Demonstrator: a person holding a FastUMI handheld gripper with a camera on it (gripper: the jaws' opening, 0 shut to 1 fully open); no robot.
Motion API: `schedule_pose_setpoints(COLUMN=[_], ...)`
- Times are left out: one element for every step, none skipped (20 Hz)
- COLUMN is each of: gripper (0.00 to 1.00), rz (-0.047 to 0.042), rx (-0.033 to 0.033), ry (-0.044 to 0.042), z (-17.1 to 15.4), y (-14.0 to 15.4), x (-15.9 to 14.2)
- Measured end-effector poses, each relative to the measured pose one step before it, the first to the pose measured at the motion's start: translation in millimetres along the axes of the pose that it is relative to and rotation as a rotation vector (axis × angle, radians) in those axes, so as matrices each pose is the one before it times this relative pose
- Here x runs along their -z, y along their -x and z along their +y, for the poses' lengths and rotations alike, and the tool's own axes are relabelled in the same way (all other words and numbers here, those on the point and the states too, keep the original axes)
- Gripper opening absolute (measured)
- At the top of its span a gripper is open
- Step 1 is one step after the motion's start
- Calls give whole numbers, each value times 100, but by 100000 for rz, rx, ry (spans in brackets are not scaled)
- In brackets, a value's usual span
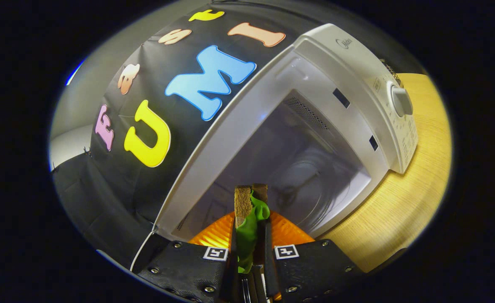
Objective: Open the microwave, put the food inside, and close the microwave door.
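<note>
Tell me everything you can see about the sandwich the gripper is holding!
The sandwich looks like a toy: two brown bread slices standing on edge with a floppy green leaf squashed between them, hanging down toward the gripper. The gripper is shut on it, one finger pressing each slice. It is held just over an orange ridged plate, at the open mouth of the white microwave. Whether it touches the plate cannot be told.

White microwave (348, 75) sits wide open on the table, sandwich (249, 210) (green lettuce poking out) held upright at its mouth.
</note>
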State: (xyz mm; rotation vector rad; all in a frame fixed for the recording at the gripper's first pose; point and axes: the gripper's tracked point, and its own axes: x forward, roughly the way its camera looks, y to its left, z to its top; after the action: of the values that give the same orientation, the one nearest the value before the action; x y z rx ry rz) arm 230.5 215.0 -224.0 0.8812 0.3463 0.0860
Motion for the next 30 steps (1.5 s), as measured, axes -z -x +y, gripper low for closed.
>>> schedule_pose_setpoints(gripper=[26, 26, 25, 26, 26, 26, 25, 26, 28, 34, 41, 49, 67, 84, 97, 97, 97, 97, 97, 97, 97, 97, 97, 97, 97, 97, 97, 97, 97, 97], rz=[-619, -229, 456, 114, -436, -380, 623, 645, 944, 438, -589, -1061, -1270, -522, -498, -649, -8, 212, 354, 322, 160, 648, 472, 136, -315, -367, -413, -365, -945, -671], rx=[1756, 2267, 723, -412, 975, 1436, 956, 781, 1625, 2203, 4290, 2044, 643, 1279, 706, -304, -339, -661, -662, -622, -1475, -2436, -1562, -1579, -1865, -1987, -2034, -1685, -2620, -2093], ry=[264, 886, -168, -1392, -465, 212, -424, -237, 316, 1563, 4077, 4484, 4115, 4237, 3880, 3530, 2894, 2589, 2522, 2422, 2363, 2998, 2981, 2801, 2099, 1739, 1569, 1339, 2156, 2146], z=[-597, -789, -564, -29, -402, -547, -366, -237, -309, -308, -731, -243, 62, -191, 19, 87, 96, 76, 99, 161, 407, 594, 395, 394, 547, 530, 603, 546, 950, 640], y=[-575, -626, -550, -389, -382, -501, -438, -226, -141, -6, 58, 315, 434, 445, 605, 488, 693, 802, 1001, 1170, 1233, 1309, 1412, 1447, 1555, 1606, 1625, 1401, 1731, 1379], x=[-90, 62, 33, -51, -146, -110, 195, 114, 295, 157, -141, -89, -369, -346, -394, -418, -315, -308, -400, -310, -386, -337, -342, -468, -610, -549, -634, -535, -1130, -665])
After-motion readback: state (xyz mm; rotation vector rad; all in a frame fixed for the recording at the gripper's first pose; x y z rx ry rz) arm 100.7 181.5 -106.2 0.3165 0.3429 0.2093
